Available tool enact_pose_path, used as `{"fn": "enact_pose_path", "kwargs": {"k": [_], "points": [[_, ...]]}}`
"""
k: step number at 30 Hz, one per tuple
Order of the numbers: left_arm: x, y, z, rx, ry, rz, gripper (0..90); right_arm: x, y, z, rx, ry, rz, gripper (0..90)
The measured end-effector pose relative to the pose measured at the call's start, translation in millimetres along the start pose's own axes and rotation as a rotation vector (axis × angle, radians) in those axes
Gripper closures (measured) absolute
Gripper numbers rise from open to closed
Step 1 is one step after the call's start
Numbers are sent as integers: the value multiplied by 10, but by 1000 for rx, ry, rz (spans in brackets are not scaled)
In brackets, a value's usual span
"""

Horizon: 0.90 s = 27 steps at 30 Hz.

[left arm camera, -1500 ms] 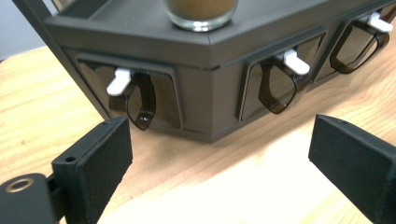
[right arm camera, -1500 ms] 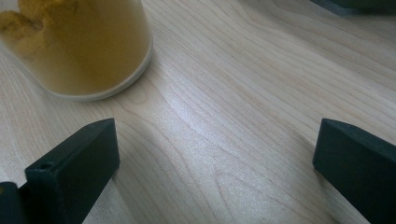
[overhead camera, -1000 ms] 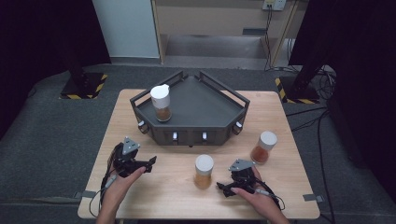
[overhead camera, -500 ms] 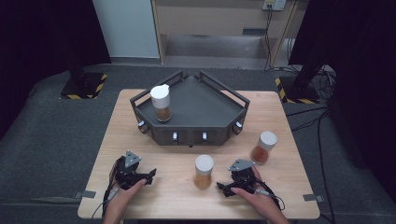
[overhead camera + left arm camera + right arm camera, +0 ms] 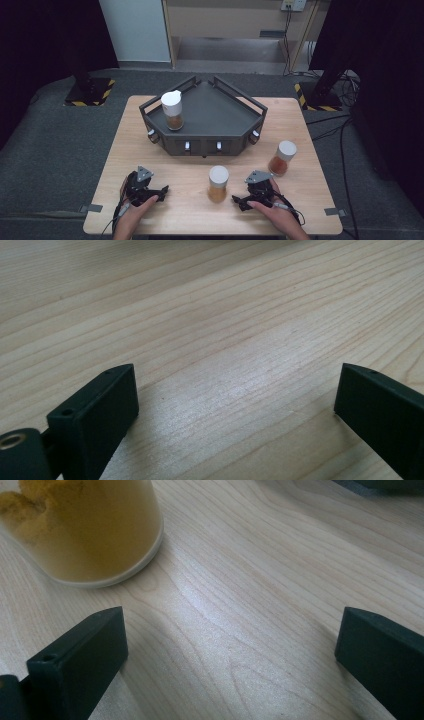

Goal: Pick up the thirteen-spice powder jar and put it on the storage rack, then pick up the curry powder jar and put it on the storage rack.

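Observation:
Three white-capped spice jars hold brown or yellow powder. One jar (image 5: 172,111) stands on the dark angular tray (image 5: 220,112). A second jar (image 5: 218,183) stands on the table between my hands, and a third (image 5: 283,158) at the right. My left gripper (image 5: 157,192) rests low at the front left; its jaws have just been opening, and bare wood lies between them (image 5: 237,375). My right gripper (image 5: 239,202) is open just right of the middle jar, whose yellow-filled base (image 5: 85,530) sits beyond its left jaw, outside the gap (image 5: 232,617).
The wooden table (image 5: 150,150) stands on grey floor. The tray has raised rails and knobs along its front face (image 5: 202,146). Cables trail from both grippers over the near edge. Black stands with hazard stripes sit at the back corners.
My left hand has sunk toward the tabletop and the near edge, its gripper now lying low on the wood. The right hand and all the jars have stayed put.

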State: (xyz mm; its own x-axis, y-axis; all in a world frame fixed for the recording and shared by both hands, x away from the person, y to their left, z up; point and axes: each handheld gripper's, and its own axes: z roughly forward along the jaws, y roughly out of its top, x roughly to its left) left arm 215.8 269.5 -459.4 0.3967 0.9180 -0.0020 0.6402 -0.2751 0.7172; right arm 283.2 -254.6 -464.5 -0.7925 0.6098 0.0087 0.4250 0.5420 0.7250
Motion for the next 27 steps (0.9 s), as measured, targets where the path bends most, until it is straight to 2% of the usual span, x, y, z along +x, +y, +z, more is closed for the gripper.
{"fn": "enact_pose_path", "kwargs": {"k": [4, 20, 22, 24, 27], "points": [[-21, 5, 3, 4, 8, 12, 25, 0, 0, 0, 0, 0, 0, 6], [-9, 2, 0, 4, 3, 12, 25, -9, 2, -1, 1, 4, -2, 7], [-9, 3, 0, 4, 3, 12, 24, -18, -2, -3, -3, 7, 9, 8], [-7, 2, 0, 4, 2, 12, 24, -6, 18, -4, 5, 2, -3, 28], [-11, 2, 0, 3, 4, 12, 24, -9, 22, -44, -11, 14, 20, 30]]}}
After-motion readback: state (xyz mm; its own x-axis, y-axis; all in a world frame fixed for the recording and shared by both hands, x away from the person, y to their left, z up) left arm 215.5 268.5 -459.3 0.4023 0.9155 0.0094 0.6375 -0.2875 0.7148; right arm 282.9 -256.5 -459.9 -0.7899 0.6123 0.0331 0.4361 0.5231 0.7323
